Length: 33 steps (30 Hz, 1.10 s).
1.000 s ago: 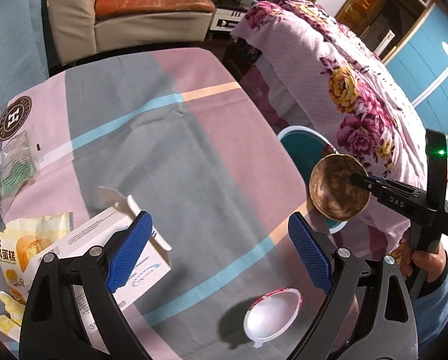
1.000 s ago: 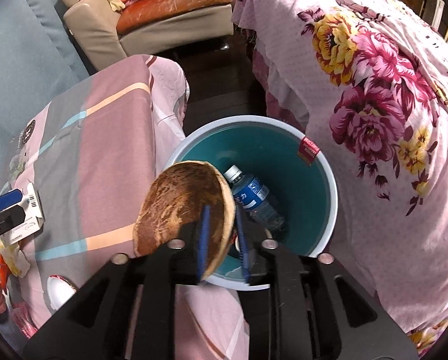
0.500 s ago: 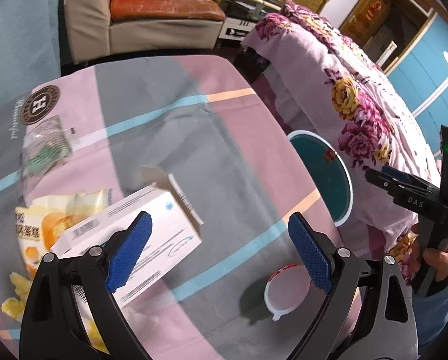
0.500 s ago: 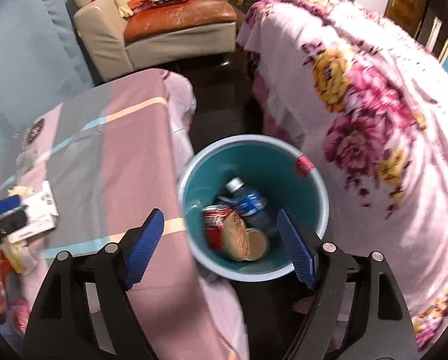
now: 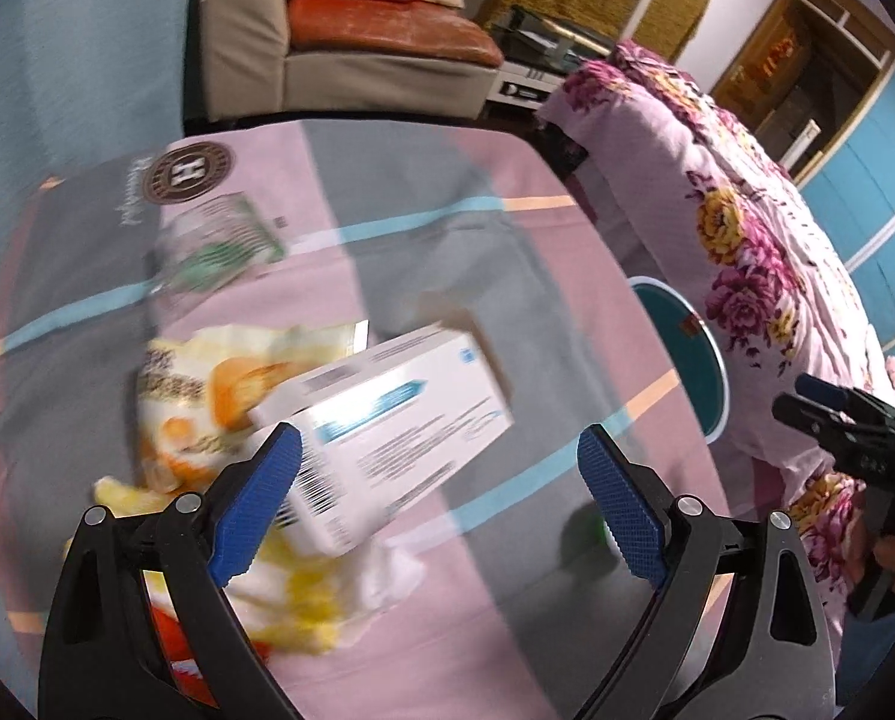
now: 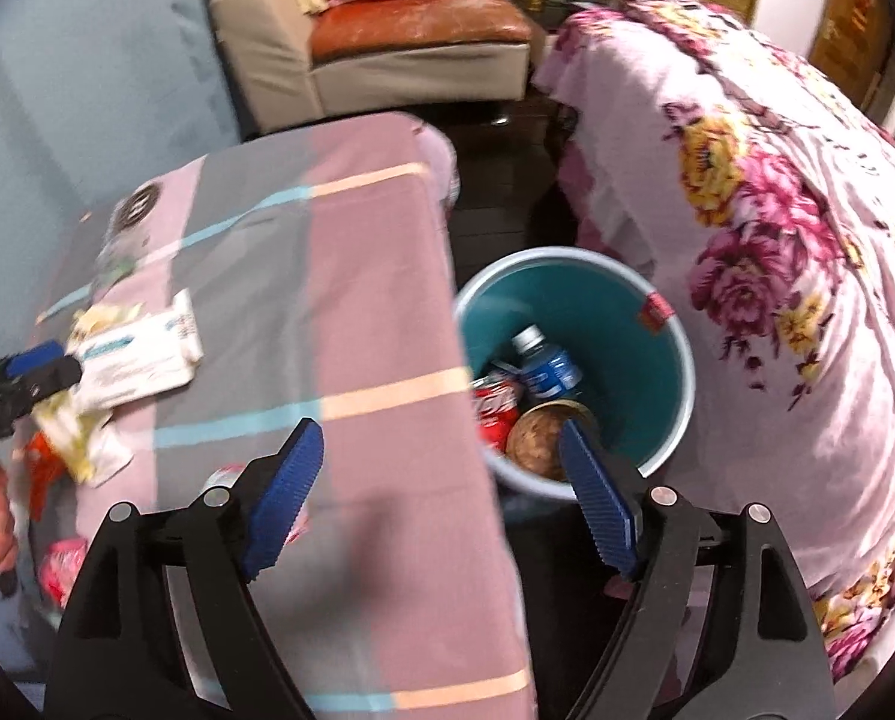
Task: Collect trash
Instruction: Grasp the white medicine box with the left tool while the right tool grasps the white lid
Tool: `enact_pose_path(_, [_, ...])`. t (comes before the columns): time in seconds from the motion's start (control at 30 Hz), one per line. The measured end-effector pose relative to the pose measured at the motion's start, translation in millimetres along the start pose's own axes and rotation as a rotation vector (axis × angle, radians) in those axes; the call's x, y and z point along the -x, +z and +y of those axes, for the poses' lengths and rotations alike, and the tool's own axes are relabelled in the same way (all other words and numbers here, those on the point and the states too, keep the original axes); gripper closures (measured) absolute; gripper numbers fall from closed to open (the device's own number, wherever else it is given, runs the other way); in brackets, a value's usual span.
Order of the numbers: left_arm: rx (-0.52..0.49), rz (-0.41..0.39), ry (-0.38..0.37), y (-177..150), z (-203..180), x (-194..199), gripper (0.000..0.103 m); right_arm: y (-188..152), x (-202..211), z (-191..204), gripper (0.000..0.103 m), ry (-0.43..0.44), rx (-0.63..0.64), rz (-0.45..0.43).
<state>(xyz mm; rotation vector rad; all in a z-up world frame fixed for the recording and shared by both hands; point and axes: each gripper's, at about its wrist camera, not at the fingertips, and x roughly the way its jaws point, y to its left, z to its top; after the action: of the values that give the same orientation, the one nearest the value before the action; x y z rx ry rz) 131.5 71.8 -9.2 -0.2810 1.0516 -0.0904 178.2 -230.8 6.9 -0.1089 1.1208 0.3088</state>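
Hanging over the striped table [image 5: 387, 138], the left gripper [image 5: 435, 498] has its blue fingers spread wide with nothing between them; a white box [image 5: 399, 420] lies on the cloth just past them, at about 11 o'clock, resting on a yellow snack bag [image 5: 207, 396]. The right gripper [image 6: 441, 498] is also spread wide and holds nothing; the teal bin [image 6: 675, 360] sits on the floor at its 1 o'clock, beside the flowered bed [image 6: 777, 240]; inside are a brown bowl [image 6: 537, 441], a red can [image 6: 495, 405] and a blue bottle [image 6: 546, 360].

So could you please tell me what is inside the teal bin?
Inside the teal bin: a blue-labelled bottle, a red can and a brown bowl. Anything beneath them is hidden.
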Motion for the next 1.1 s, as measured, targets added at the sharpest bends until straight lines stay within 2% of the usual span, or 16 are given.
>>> enact_pose_path(0.43, [0.011, 0.026, 0.043, -30.3, 40.6, 7.9, 0.009, -25.7, -31.7, 66.0, 0.021, 0.05, 0.159, 0.132])
enact_pose_path(0.8, [0.006, 0.045, 0.04, -32.3, 53.8, 1.7, 0.009, -41.3, -57.2, 109.2, 0.02, 0.075, 0.509, 0.232])
enact_pose_path(1.1, [0.019, 0.055, 0.038, -28.1, 56.7, -1.4, 0.009, -44.2, -76.9, 125.5, 0.02, 0.114, 0.676, 0.288])
